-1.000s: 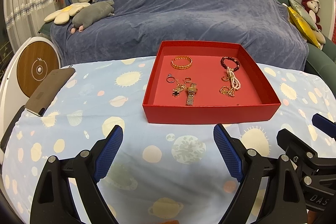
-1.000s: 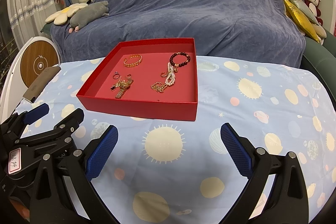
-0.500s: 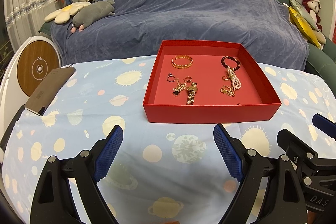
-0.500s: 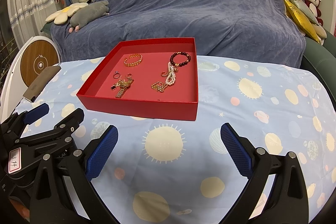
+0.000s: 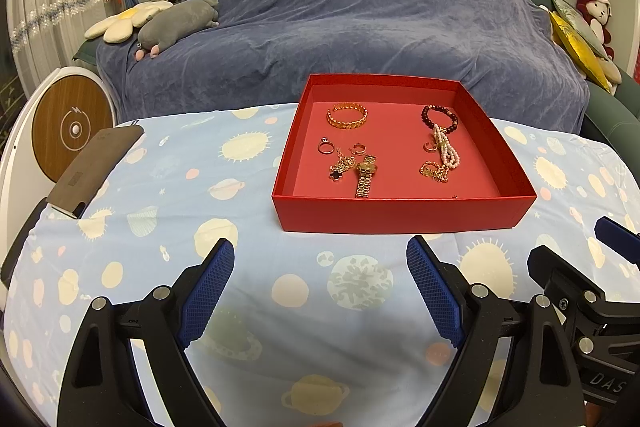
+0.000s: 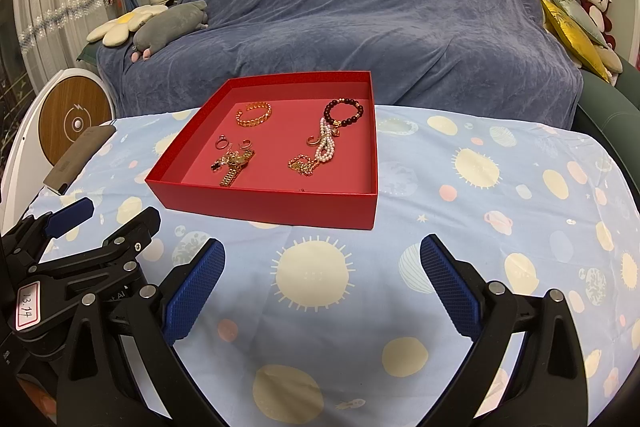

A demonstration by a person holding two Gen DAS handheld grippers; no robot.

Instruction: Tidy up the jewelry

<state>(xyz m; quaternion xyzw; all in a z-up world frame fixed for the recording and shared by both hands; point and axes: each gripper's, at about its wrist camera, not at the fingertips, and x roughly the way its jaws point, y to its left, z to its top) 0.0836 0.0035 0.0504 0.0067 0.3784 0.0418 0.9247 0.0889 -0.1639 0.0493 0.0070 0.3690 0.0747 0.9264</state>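
A red box (image 5: 400, 215) (image 6: 264, 205) stands on the table. In it lie a gold bracelet (image 5: 347, 115) (image 6: 253, 114), a dark bead bracelet (image 5: 439, 118) (image 6: 343, 111), a pearl string (image 5: 446, 149) (image 6: 325, 147), a gold watch (image 5: 365, 174) (image 6: 234, 167), rings (image 5: 325, 146) and a gold chain (image 5: 434, 171) (image 6: 302, 165). My left gripper (image 5: 320, 287) is open and empty, short of the box's front wall. My right gripper (image 6: 322, 283) is open and empty, to the right of the left one, which shows in the right wrist view (image 6: 100, 223).
A cloth with suns and planets (image 5: 180, 187) covers the table. A brown phone-like slab (image 5: 94, 167) lies at its left edge. A sofa under a blue cover (image 5: 360, 19) with soft toys stands behind. A round white and wood device (image 5: 72, 125) stands at the left.
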